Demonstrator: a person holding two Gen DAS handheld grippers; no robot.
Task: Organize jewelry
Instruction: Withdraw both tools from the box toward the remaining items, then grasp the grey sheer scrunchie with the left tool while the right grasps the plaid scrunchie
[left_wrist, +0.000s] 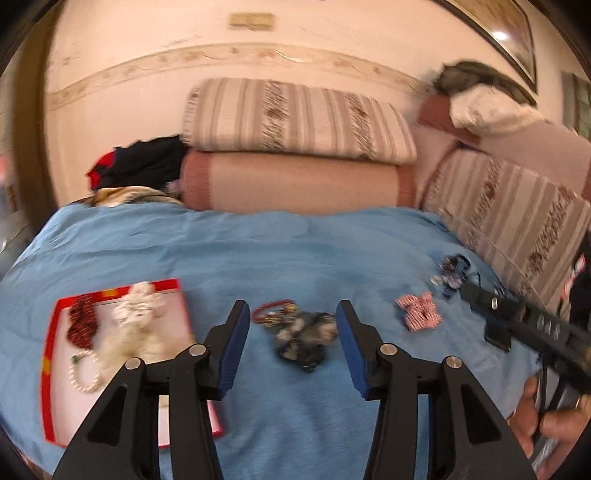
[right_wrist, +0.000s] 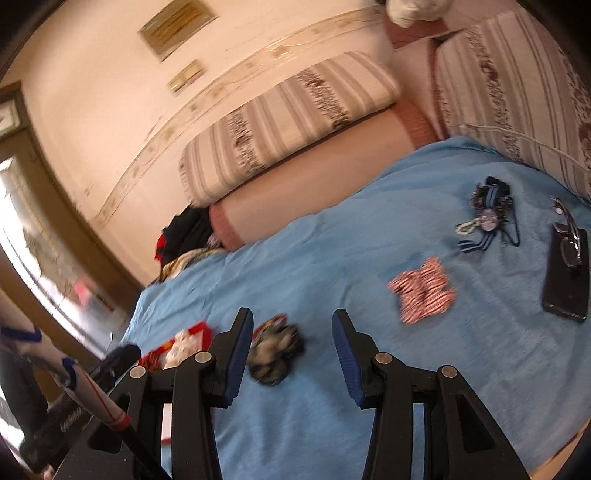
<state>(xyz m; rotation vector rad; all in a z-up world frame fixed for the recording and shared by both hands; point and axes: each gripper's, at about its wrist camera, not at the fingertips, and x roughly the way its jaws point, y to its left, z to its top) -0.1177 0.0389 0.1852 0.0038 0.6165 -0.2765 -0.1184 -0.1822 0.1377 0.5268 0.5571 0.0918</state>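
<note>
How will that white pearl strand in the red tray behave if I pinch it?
The pearl strand lies in a loose loop, so it would probably drape limply. Its round beads look smooth, likely slippery. It seems light.

Warm daylight — motion blur, fisheye-warped edges

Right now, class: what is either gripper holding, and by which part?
Nothing is held. The left gripper and right gripper both stand open above the blue bedspread, with nothing between the jaws.

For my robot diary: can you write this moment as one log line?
left hand-held gripper: open, empty | right hand-held gripper: open, empty | red tray: holds necklaces | dark jewelry pile: on blanket
</note>
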